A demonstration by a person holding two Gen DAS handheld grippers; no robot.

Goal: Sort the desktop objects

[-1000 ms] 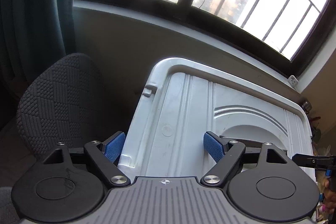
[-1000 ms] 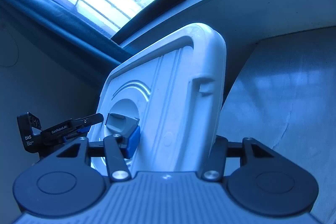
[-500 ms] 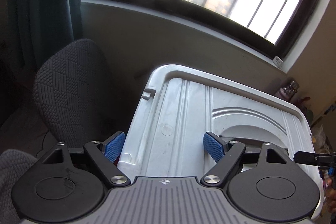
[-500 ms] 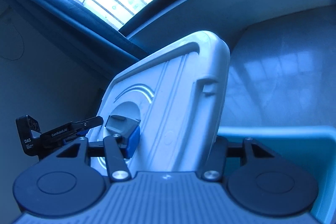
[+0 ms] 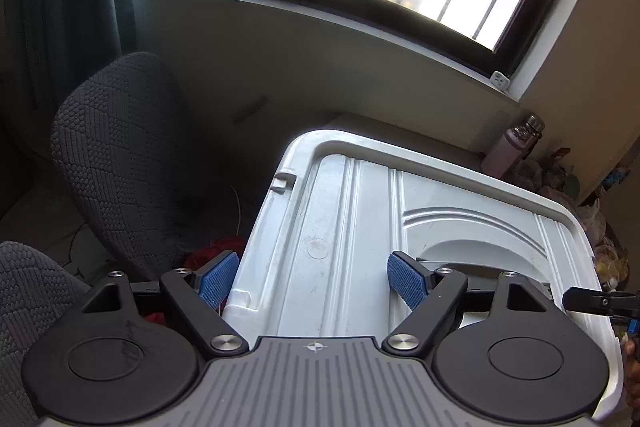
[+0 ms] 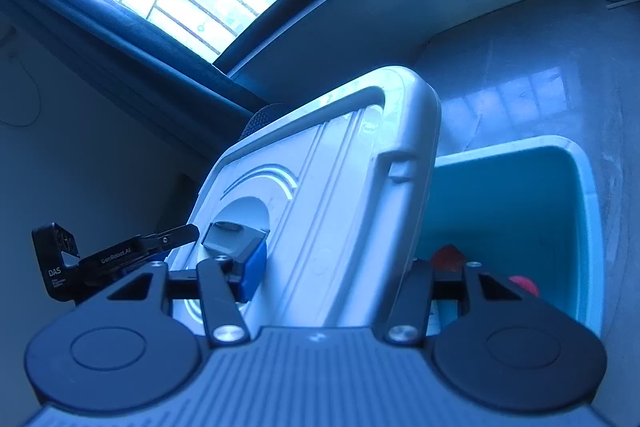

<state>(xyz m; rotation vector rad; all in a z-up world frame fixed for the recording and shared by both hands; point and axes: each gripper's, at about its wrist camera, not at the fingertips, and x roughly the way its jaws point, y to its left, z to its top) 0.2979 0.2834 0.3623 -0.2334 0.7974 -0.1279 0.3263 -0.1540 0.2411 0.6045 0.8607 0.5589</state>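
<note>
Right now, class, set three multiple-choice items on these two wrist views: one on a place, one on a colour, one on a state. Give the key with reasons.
1. Where is the blue bin?
A. beyond the white lid's right edge
B. on the chair
C. on the windowsill

2. What colour are the left gripper's pads?
A. red
B. blue
C. white

3. How is the white lid held?
A. lying flat, untouched
B. by the left gripper alone
C. by both grippers, one on each side edge

Key: A, the right wrist view shows the bin just past the lid's edge; B, blue ribbed pads show; C, the right gripper also straddles the lid.
</note>
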